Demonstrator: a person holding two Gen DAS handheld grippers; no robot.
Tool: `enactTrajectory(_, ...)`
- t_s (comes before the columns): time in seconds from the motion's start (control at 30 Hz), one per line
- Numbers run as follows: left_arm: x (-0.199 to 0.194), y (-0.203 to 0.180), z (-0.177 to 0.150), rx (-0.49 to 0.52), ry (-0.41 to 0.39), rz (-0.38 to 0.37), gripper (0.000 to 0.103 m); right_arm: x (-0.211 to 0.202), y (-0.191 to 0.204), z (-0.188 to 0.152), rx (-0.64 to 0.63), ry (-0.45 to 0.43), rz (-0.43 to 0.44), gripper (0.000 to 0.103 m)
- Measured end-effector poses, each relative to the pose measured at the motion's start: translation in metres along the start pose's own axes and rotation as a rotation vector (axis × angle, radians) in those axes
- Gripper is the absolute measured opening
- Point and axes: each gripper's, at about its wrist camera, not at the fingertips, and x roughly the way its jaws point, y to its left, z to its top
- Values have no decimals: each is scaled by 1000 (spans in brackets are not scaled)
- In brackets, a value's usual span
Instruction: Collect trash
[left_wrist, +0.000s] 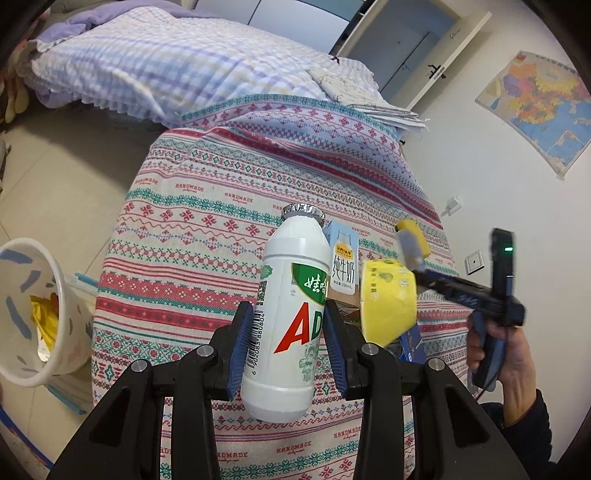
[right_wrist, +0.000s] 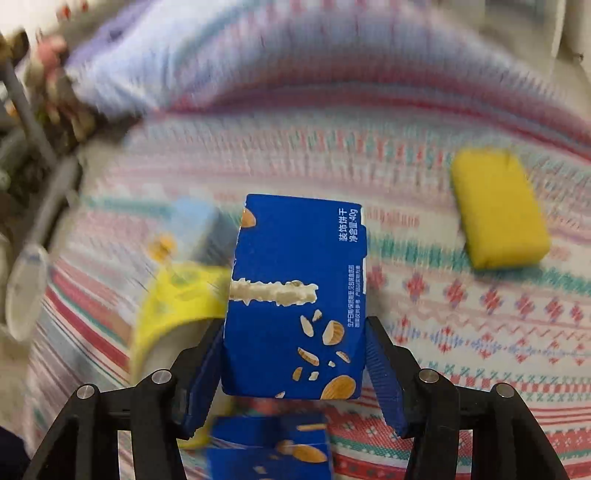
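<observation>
Roughly midway, I judge: the bin (left_wrist: 37, 314) on the floor at left holds some wrappers, the left tool (left_wrist: 288, 332) is clamped on the white bottle (left_wrist: 291, 314), the right tool (right_wrist: 295, 354) pinches the blue box (right_wrist: 295, 295), while a milk carton (left_wrist: 343, 269), yellow cup (left_wrist: 388, 299) and sponge (right_wrist: 498, 210) remain on the worktop (left_wrist: 207, 206).

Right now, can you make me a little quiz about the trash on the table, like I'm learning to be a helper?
1. True or false: the left gripper has its jaws shut on a white bottle.
2. What does the right gripper hold? A) blue box B) yellow sponge C) milk carton
3. Fill in: the white bin stands on the ____, left of the table.

Key: 1 true. 2 A. 3 floor.
</observation>
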Motion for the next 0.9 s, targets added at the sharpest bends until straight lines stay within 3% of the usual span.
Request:
enactTrajectory(0.23,-5,8,0,-13,-10,0,40,-42,10,-5,7,-130,-20,62)
enactTrajectory(0.43,-18,19,-1,-31,-36,-1,40,-59,45,-11,-79,-211,-2,63)
enactTrajectory(0.67,-38,39,-7,-58,-56,14,40,-64,103,-26,-147,-243,88,63)
enactTrajectory(0.9,-58,76,-17,-112,-74,45,40,-38,158,-40,-240,-198,127,63)
